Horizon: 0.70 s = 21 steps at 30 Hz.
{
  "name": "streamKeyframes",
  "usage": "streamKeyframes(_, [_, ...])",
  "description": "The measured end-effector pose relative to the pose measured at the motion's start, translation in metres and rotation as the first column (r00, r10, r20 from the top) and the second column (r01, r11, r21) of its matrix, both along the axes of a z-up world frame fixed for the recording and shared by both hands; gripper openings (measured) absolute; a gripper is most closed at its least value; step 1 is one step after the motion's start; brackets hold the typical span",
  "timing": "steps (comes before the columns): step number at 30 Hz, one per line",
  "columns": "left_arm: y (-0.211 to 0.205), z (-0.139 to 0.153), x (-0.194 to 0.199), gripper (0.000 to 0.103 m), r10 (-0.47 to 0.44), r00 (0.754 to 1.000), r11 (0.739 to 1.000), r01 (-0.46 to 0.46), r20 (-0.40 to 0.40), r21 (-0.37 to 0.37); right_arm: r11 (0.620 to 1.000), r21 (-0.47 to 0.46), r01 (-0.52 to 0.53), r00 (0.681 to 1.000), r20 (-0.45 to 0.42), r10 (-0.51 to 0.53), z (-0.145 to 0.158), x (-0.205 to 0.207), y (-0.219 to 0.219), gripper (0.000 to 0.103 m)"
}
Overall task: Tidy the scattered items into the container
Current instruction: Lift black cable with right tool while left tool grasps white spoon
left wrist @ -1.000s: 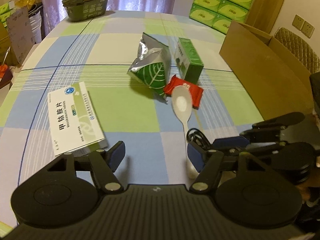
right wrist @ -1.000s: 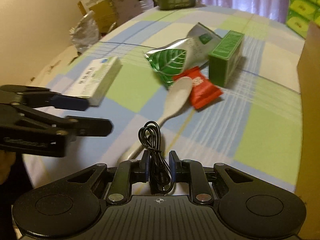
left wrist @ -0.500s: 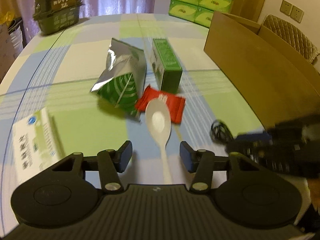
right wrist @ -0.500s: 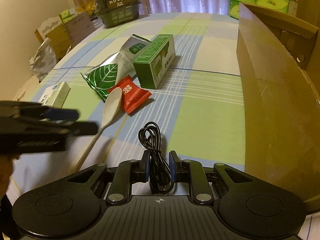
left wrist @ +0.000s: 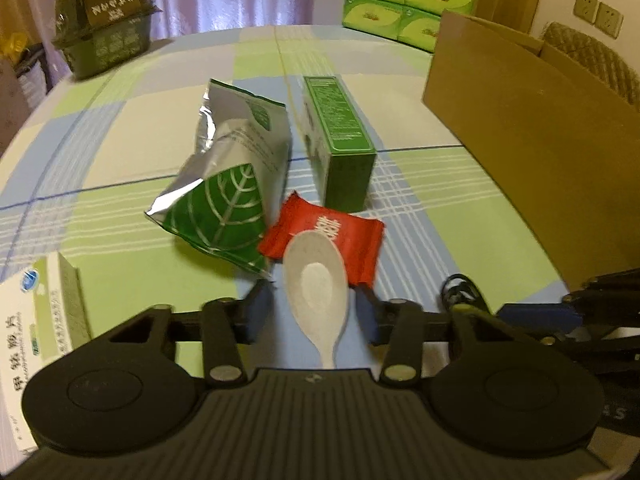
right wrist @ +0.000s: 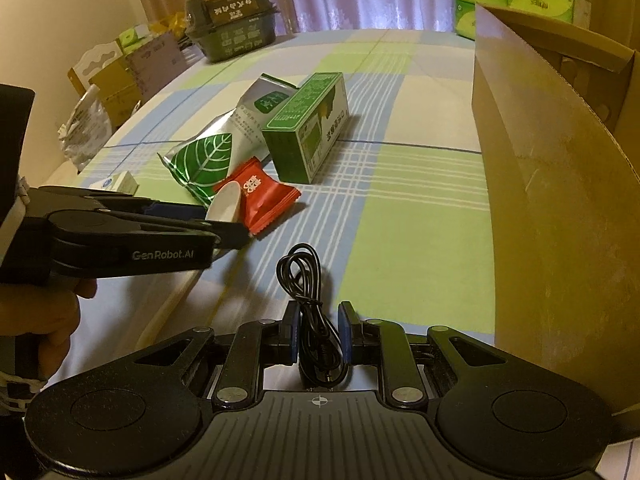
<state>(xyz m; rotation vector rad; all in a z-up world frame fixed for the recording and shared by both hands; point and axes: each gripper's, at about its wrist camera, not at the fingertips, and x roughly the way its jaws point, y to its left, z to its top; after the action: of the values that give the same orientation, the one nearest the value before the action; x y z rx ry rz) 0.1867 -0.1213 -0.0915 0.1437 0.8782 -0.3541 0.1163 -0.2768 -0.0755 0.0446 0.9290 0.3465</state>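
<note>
One spoon [left wrist: 316, 292], one cable [right wrist: 310, 300] — two boxes.

My right gripper [right wrist: 318, 338] pinches a coiled black cable [right wrist: 306, 280]. My white spoon [left wrist: 316, 284] lies between the parted fingers of my left gripper [left wrist: 312, 314], its bowl on the red sachet [left wrist: 340, 236]. The leaf-printed foil pouch [left wrist: 232, 176] and green box [left wrist: 340, 136] lie near the open cardboard box [right wrist: 552, 184].

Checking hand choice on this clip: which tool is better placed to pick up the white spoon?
Left. The left tool is open with the white spoon between its fingers, while the right tool is shut on the black cable.
</note>
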Motion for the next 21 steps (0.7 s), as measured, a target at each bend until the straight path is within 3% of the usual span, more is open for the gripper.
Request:
streamKeyframes(8, [0.014, 0.009, -0.016, 0.027, 0.011, 1.0, 1.0, -0.011, -0.011, -0.014, 1.0, 0.007, 0.012, 1.0, 0.024, -0.012, 0.007, -0.005, 0.003, 0.022])
streamKeyframes(21, [0.03, 0.051, -0.055, 0.027, 0.019, 1.0, 0.998, -0.018, 0.024, -0.061, 1.0, 0.007, 0.028, 0.994, 0.108, -0.029, 0.047, -0.027, 0.015, 0.022])
